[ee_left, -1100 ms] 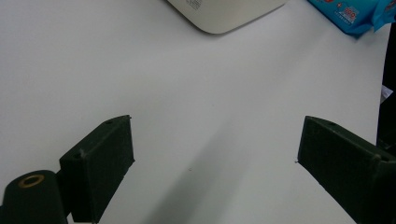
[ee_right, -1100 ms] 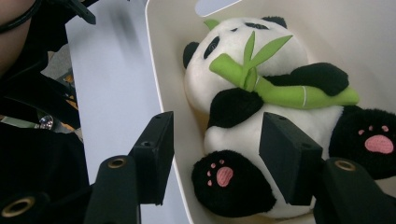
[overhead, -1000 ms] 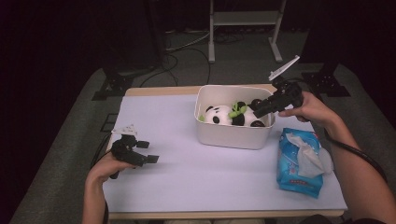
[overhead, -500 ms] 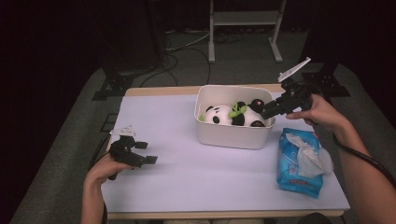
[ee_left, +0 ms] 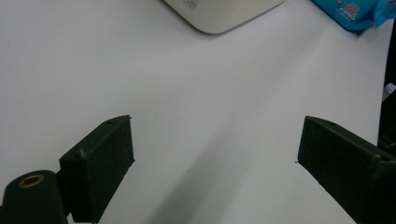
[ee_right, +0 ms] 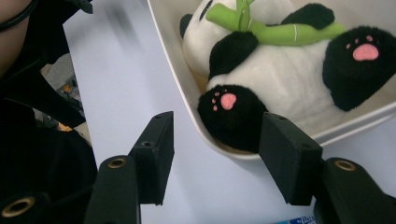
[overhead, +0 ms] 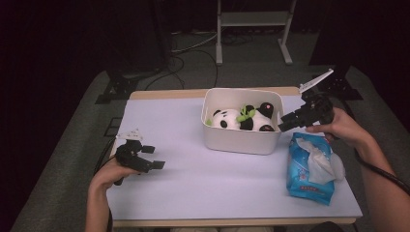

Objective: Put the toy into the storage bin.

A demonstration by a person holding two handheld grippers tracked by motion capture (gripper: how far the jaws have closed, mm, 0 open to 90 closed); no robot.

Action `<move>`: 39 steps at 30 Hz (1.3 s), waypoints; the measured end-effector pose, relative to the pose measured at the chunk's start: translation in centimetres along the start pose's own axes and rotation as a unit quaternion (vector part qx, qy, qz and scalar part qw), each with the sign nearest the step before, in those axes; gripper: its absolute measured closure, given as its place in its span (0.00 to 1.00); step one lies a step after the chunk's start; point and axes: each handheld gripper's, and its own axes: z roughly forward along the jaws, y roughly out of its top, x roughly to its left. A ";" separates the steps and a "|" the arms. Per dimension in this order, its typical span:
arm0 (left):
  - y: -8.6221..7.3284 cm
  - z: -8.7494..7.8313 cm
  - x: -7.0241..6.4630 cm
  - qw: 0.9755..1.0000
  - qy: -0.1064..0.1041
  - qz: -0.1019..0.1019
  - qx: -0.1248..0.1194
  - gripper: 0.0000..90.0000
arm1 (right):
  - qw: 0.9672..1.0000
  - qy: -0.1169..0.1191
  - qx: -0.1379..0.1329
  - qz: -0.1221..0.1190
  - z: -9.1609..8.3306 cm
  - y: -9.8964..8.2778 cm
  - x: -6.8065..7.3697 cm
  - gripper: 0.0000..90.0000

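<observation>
The right gripper [ee_right: 215, 158] is standing wide and empty, straddling the white bin's [overhead: 240, 143] rim; closing now would probably be pinching rim, not the panda plush [ee_right: 280, 88].

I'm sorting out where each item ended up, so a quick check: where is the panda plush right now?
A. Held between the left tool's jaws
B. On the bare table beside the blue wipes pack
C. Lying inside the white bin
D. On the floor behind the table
C: the panda plush lies inside the white bin, with its green bamboo across it; the right tool hovers open at the bin's rim.
</observation>
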 end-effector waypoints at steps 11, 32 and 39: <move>0.2 -0.2 -0.1 1.000 0.001 0.009 -0.003 0.11 | 1.000 0.002 -0.001 0.015 0.3 -2.1 0.3 0.49; 0.4 0.2 -0.5 1.000 -0.005 0.012 0.001 0.11 | 0.999 0.006 -0.021 0.045 0.6 -7.2 0.7 0.48; 0.3 0.2 -0.4 1.000 -0.005 0.012 0.001 0.11 | 0.998 0.005 -0.024 0.054 0.6 -9.2 1.3 0.48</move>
